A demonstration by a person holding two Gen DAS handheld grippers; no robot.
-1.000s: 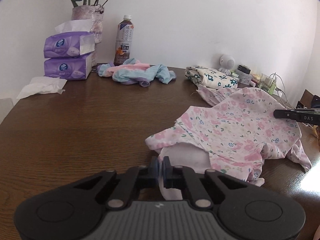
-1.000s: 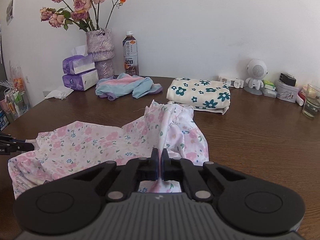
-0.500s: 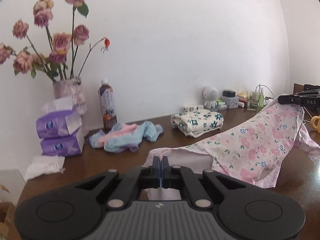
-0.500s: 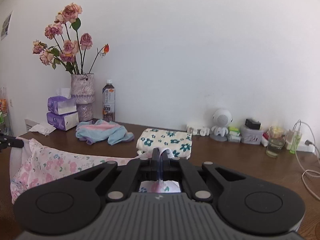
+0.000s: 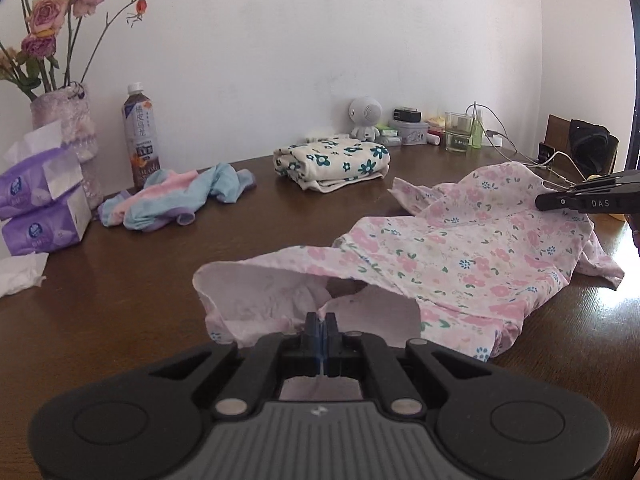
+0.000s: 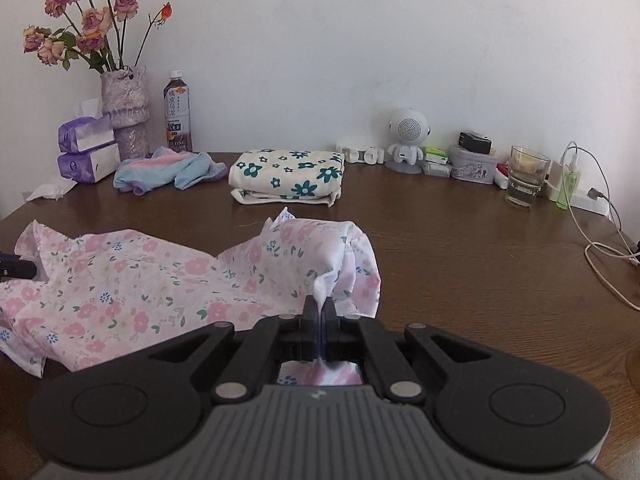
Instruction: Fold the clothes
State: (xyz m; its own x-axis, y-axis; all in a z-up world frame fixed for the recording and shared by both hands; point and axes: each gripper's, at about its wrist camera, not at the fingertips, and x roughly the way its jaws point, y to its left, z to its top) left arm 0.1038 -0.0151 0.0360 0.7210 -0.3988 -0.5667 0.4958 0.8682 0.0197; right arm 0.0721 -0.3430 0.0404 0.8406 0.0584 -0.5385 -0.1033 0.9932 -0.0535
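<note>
- L gripper [image 5: 321, 322]: jaws pinched tight on a hem edge of the pink floral garment [image 5: 460, 256], cloth running out from the tips toward 12–2 o'clock in the L wrist view.
- R gripper [image 6: 319, 306]: also clamped tight, a white-backed bunch of the same garment [image 6: 160, 276] between its tips; rest of the cloth fell away toward 9–10 o'clock in the R wrist view.
- Key relation: garment's long axis spanned gripper to gripper; R gripper's tip showed at 3 o'clock in the L view [image 5: 588, 200], L gripper's tip at 9 o'clock in the R view [image 6: 16, 268]. Each hand held one end, neither nearer the middle.
- Garment look: thin, light cotton-type fabric, pink/blue flowers on pale ground, plain white inside showing where the hem opened near the L gripper; middle sagged and lay on the brown table [image 6: 460, 248], wrinkled, not yet flat.
- Judgement: next move prob. needs both ends carried together so the slack middle lies flat.
- Farther, 12 o'clock: a folded cream garment w/ teal flowers [image 6: 288, 176], well apart; crumpled pastel garment [image 6: 168, 168] at 11 o'clock, unfolded.
</note>
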